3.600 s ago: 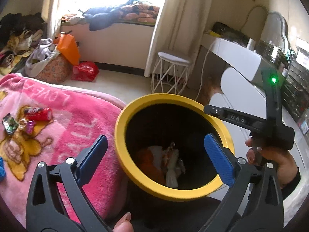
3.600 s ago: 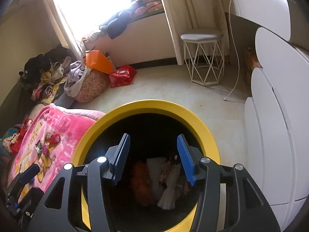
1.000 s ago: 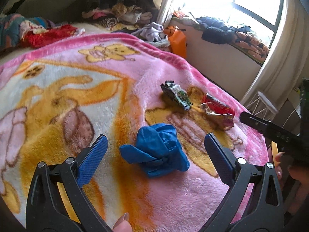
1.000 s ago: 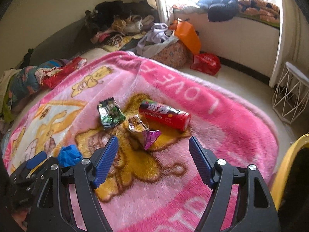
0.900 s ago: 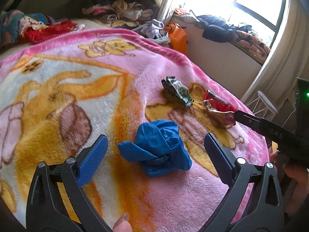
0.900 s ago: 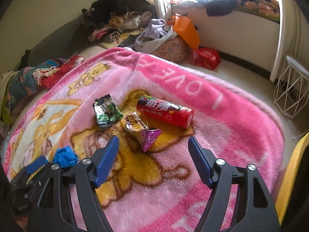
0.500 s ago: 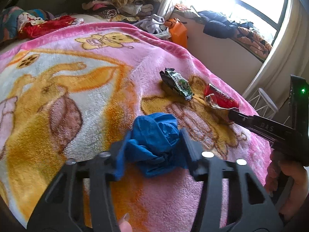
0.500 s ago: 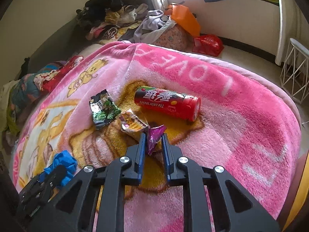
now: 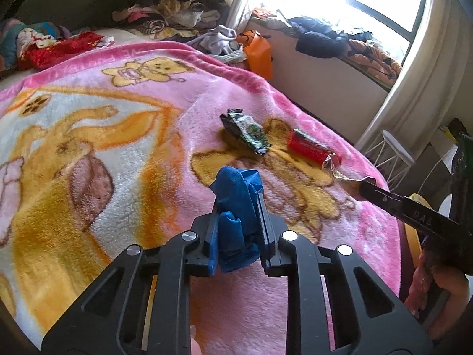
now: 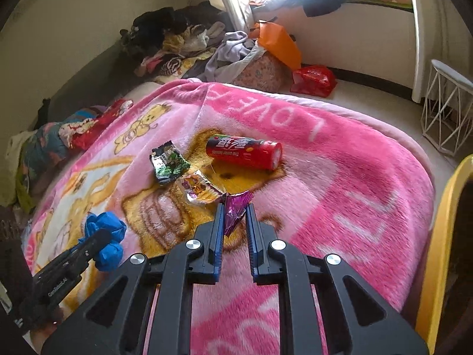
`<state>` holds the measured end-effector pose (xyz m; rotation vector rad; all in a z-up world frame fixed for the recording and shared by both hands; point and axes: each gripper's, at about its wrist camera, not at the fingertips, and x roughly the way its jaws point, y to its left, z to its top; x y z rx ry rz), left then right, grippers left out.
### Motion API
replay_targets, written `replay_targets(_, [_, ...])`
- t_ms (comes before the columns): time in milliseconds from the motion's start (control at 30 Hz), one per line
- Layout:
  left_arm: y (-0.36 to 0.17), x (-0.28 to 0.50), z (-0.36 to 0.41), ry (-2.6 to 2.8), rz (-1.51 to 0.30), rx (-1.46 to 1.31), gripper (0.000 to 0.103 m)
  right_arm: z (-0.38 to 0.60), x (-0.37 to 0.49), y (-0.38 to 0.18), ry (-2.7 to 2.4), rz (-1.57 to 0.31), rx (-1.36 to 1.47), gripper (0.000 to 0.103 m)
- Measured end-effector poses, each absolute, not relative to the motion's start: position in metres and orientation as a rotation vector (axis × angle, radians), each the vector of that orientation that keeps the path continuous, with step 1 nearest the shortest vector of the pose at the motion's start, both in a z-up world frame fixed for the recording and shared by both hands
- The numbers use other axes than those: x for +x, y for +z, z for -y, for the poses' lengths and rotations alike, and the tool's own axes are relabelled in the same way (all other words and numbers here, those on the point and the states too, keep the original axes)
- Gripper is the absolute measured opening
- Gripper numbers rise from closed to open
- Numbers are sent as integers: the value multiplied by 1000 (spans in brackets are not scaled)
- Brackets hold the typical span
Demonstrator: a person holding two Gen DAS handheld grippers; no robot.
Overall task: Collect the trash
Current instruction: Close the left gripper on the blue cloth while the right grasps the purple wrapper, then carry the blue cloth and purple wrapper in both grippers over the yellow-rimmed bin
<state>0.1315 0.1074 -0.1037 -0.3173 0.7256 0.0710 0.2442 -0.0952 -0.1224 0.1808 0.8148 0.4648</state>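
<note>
On the pink blanket (image 9: 118, 94), my left gripper (image 9: 238, 204) has its jaws closing, with the pads pressing a crumpled blue wad (image 9: 236, 183) between them. The right wrist view shows that wad (image 10: 103, 224) at the lower left. My right gripper (image 10: 235, 207) is shut on the purple end of a silver and purple snack wrapper (image 10: 241, 199), whose other end lies on the blanket. A red can (image 10: 244, 151) lies on its side just beyond. A green and black wrapper (image 10: 168, 161) lies to its left.
The yellow rim of a bin (image 10: 443, 236) stands off the bed's right edge. Beyond the bed are a white wire stool (image 10: 446, 112), an orange bag (image 10: 278, 44), a red bag (image 10: 313, 80) and piles of clothes (image 10: 177, 38) by the wall.
Both grippers were open over the yellow bin, then open above the blanket. The left jaws have closed on the blue wad and the right jaws on the purple wrapper.
</note>
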Motion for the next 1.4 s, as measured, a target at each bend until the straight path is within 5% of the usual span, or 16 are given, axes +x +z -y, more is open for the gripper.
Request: replay_targets(1400, [-36,119,16,-161,-618,-184,15,250,181,-71,236,-682,302,14])
